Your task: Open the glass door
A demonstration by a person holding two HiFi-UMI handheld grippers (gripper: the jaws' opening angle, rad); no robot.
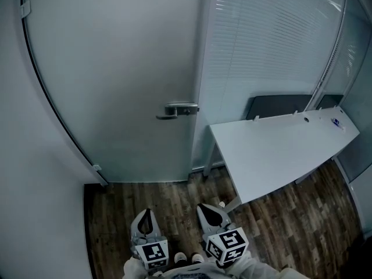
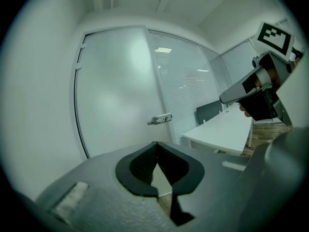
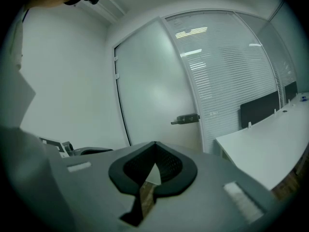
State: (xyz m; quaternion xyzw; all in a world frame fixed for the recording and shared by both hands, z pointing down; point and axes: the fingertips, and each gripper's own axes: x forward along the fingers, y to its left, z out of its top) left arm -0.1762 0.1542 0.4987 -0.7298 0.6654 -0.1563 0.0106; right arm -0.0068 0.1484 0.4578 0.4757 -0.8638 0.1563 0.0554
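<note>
Frosted glass door (image 1: 116,80) fills the 11 o'clock part of the head view and looks shut in its frame. Metal lever handle (image 1: 177,110) sits on the door's right edge, around 12 o'clock, with the lever level and pointing left. Hinges are on the left edge.

Left gripper (image 1: 146,214) is low at 6 o'clock, over the wood floor (image 1: 116,208). It points toward the door and is well apart from the handle. Its jaws are closed tip to tip with nothing between them.

Right gripper (image 1: 212,209) is just beside it, toward 5 o'clock, and also aims at the door. Its jaws meet at the tips and hold nothing. Neither gripper touches the door or the handle.

White table (image 1: 279,150) is at 2 o'clock, with one corner near the right gripper. Dark chair back (image 1: 279,104) is behind the table. Glass wall with blinds (image 1: 267,39) is at 1 o'clock, to the right of the door. Plain white wall (image 1: 29,173) is at 9 o'clock.
</note>
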